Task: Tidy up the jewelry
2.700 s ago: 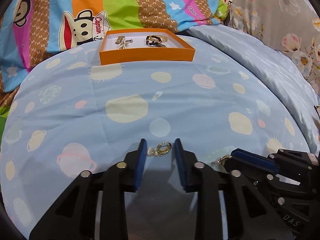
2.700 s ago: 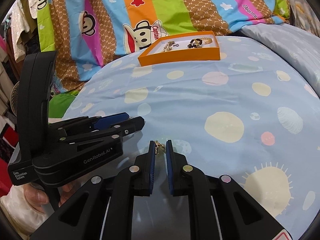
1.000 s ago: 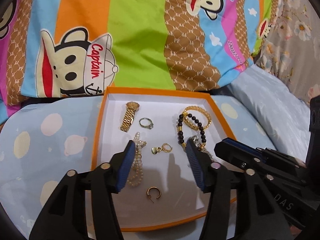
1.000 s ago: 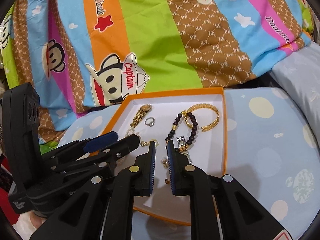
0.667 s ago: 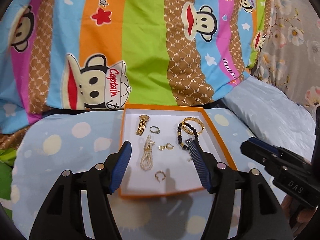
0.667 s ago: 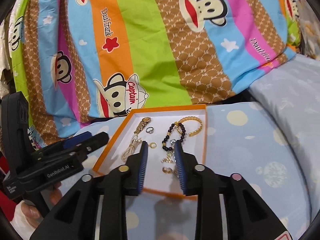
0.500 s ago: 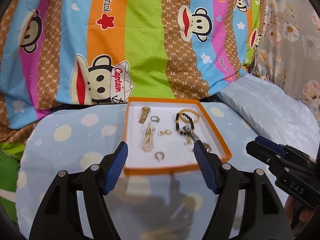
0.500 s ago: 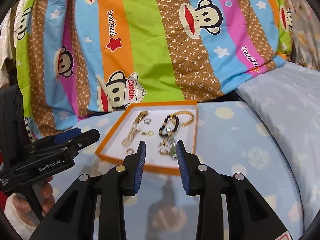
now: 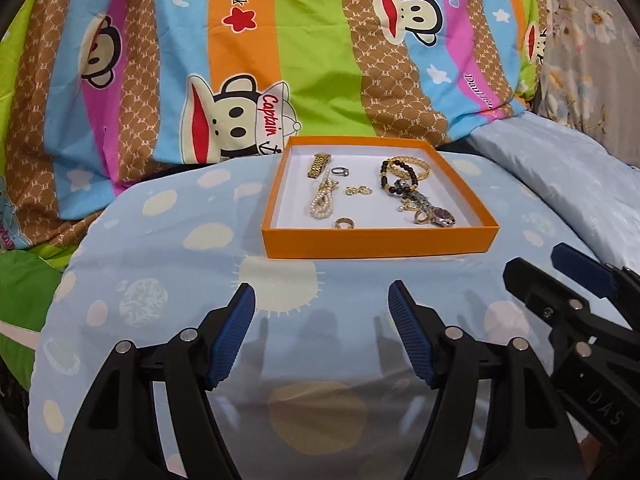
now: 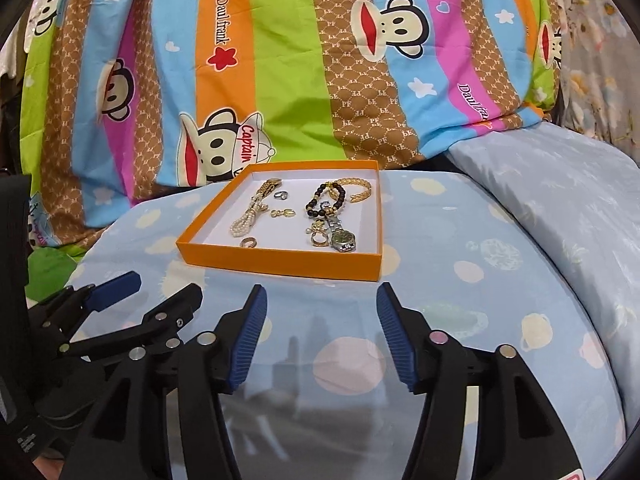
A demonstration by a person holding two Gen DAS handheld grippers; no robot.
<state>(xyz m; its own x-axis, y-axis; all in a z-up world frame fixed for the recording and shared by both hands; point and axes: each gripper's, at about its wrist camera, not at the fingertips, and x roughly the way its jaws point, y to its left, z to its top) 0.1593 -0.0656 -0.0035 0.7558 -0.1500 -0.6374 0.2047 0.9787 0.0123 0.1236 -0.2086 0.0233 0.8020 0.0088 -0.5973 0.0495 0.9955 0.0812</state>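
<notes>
An orange tray (image 9: 376,244) with a white floor sits on the blue spotted sheet and holds several jewelry pieces: a pearl strand (image 9: 322,204), a silver ring (image 9: 340,171), gold earrings (image 9: 358,190), a gold hoop (image 9: 345,223), a black bead bracelet (image 9: 390,178), a gold bangle (image 9: 420,168) and a watch (image 10: 343,239). The tray also shows in the right wrist view (image 10: 280,266). My left gripper (image 9: 320,312) is open and empty, short of the tray. My right gripper (image 10: 318,308) is open and empty, also short of the tray.
A striped cartoon-monkey quilt (image 9: 280,40) rises behind the tray. A pale blue pillow (image 9: 568,184) lies at the right. The right gripper shows at the lower right of the left wrist view (image 9: 568,312); the left gripper shows at the lower left of the right wrist view (image 10: 120,308).
Both grippers carried earrings to the tray, released them there and opened. They have since drawn back from the tray, which now looks smaller and farther away.
</notes>
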